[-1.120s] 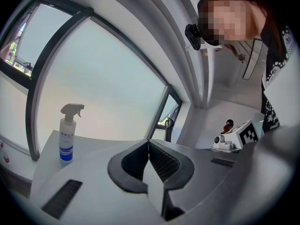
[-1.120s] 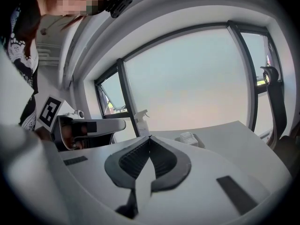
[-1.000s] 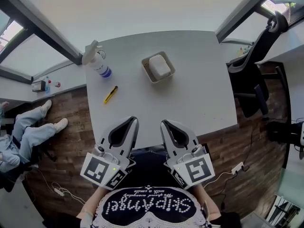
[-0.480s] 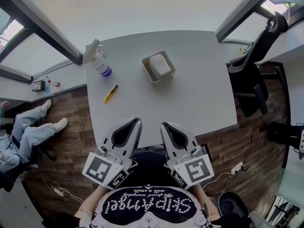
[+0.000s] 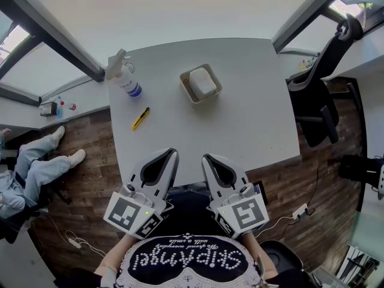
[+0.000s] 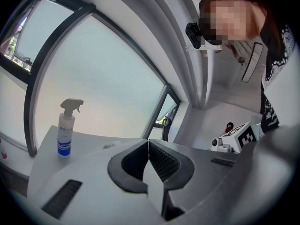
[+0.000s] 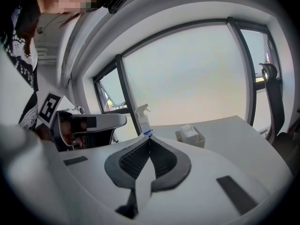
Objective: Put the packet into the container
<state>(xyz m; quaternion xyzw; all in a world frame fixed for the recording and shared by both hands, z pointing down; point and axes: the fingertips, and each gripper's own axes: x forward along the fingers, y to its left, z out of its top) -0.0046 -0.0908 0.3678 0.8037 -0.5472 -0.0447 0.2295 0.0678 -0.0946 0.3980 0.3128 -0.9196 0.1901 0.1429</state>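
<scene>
A white packet lies inside the beige square container at the table's far middle; the right gripper view also shows the packet in the container. Both grippers hover over the near table edge, close to the person's body. My left gripper is shut with nothing between its jaws, its tips meeting in its own view. My right gripper is likewise shut and empty. Both are far from the container.
A spray bottle stands at the table's far left, with a yellow cutter lying nearer. A black office chair stands right of the white table. A seated person's legs show on the floor at left.
The left gripper has drifted slightly right and forward. The right gripper has barely shifted. The packet and container have stayed put.
</scene>
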